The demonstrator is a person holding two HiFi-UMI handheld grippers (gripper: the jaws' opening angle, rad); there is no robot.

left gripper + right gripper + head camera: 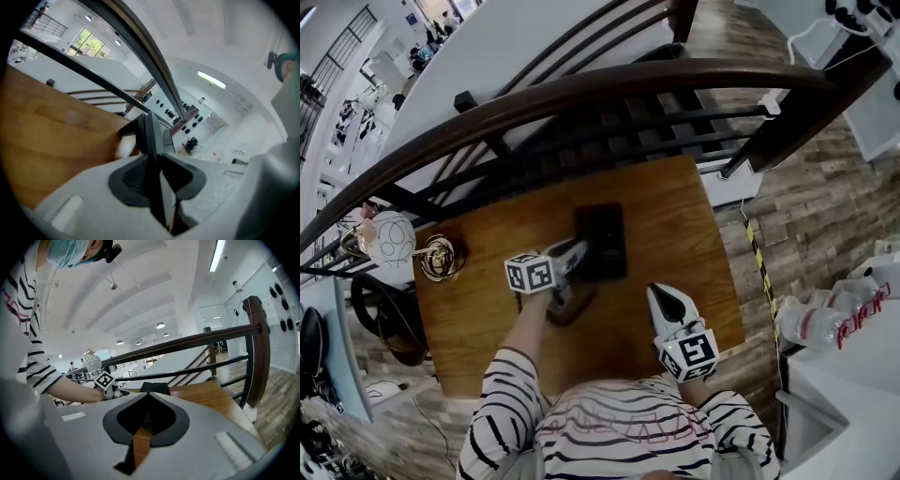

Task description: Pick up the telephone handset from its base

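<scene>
On the left edge of the wooden worktop (pixel 487 319) stands a white vase (pixel 391 236). Next to the middle, the left gripper (pixel 572 253) has its jaws clamped on the thin black handset (pixel 152 136), just at the left side of the black phone base (pixel 607 234). Farther right, the right gripper (pixel 657 293) is over the worktop. Its jaws are together, with nothing in them.
</scene>
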